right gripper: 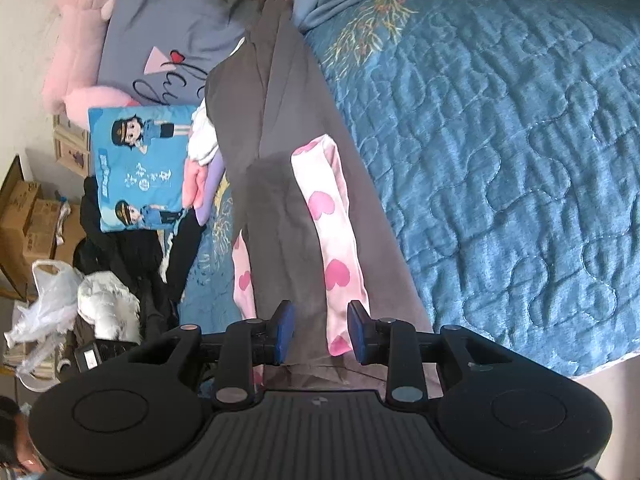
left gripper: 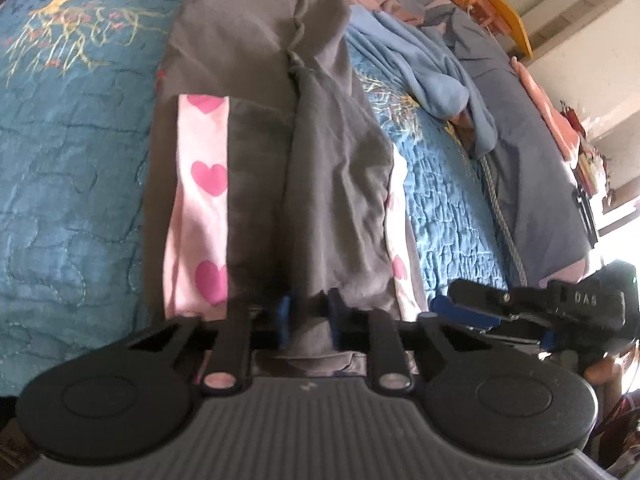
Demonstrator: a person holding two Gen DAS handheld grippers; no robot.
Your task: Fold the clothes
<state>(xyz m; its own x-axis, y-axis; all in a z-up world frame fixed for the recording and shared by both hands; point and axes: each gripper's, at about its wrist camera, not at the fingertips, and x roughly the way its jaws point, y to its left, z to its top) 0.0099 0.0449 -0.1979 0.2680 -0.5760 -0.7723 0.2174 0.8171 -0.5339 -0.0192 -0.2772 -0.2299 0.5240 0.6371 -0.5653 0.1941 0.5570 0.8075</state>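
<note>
Grey trousers (left gripper: 328, 184) with a pink heart-print side stripe (left gripper: 200, 208) lie lengthwise on the blue quilt (left gripper: 72, 184). My left gripper (left gripper: 309, 316) is at their near end. A bunched fold of the grey cloth is pinched between its blue pads (left gripper: 285, 312). In the right wrist view the same trousers (right gripper: 288, 208) and stripe (right gripper: 332, 240) run away from my right gripper (right gripper: 320, 330). Its pads (right gripper: 285, 330) stand apart over the flat near end. The right gripper (left gripper: 472, 308) also shows side-on just right of the trousers.
Blue garments (left gripper: 432, 68) and a grey-blue duvet (left gripper: 528, 168) are piled to the right. Off the bed's side are a pink plush (right gripper: 76, 60), a cartoon-print pillow (right gripper: 140, 168), cardboard boxes (right gripper: 28, 220), plastic bags (right gripper: 52, 300) and dark clothes. The quilt edge (right gripper: 580, 372) is near right.
</note>
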